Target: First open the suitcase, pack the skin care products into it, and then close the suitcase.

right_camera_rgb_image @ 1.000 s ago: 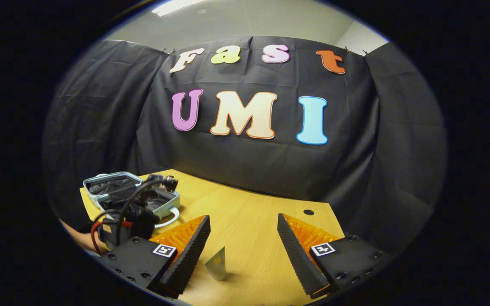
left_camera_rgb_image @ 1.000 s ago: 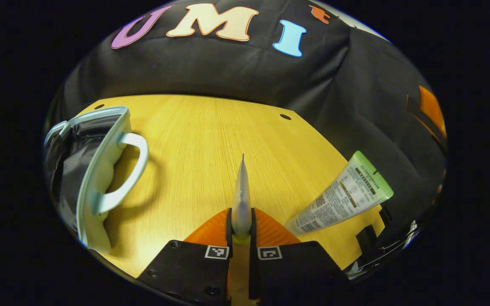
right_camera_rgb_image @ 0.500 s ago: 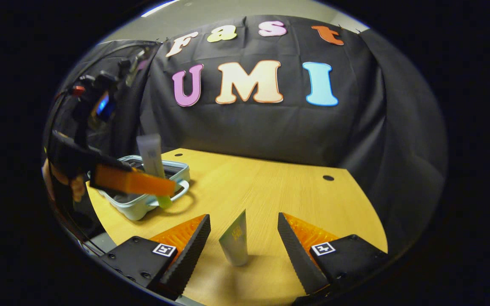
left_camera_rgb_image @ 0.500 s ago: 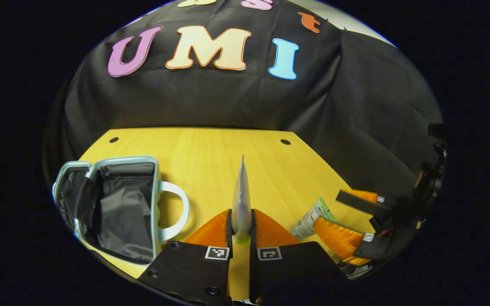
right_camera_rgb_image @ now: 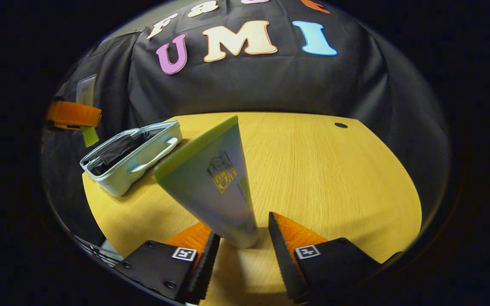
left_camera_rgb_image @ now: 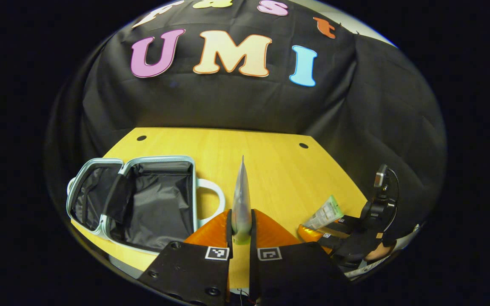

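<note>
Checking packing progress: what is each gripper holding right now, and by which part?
The left gripper is shut on a grey tube near its cap end. The right gripper brackets the green tube near its cap end, not yet clamped.

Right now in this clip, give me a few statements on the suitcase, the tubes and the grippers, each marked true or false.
1. The suitcase lies open on the table. True.
2. The left gripper is open and holds nothing. False: it is shut on a grey tube, pinched edge-on between its fingers.
3. A green tube stands between the right gripper's fingers. True; the fingers flank its lower end, though a firm clamp cannot be confirmed.
4. The green tube is already packed. False: it is out on the table, away from the suitcase, whose dark lining shows no products.
5. The suitcase handle is on the side facing the left gripper. True.
</note>
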